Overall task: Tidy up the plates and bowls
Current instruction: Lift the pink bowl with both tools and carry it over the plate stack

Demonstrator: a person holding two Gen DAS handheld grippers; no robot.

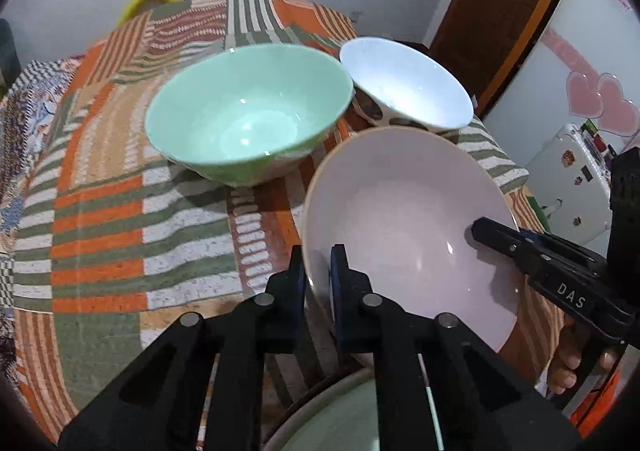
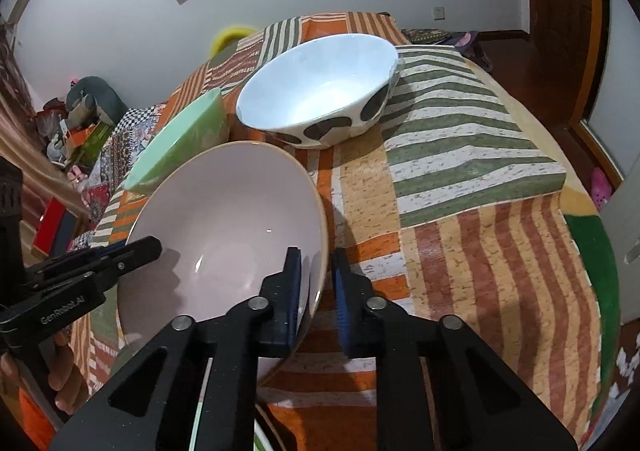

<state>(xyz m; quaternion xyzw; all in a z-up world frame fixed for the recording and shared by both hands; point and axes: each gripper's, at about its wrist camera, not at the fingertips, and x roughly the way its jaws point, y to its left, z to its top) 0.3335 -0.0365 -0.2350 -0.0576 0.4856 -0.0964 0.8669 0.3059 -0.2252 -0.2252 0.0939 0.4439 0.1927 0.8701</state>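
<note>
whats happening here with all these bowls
A person is holding tongs in each hand, and both pairs are clamped on the rim of one pale pink bowl, the left tongs on one side and the right tongs on the opposite side. The bowl is tilted. Behind it on the striped cloth sit a mint green bowl and a white bowl with dark spots, both untouched.
</note>
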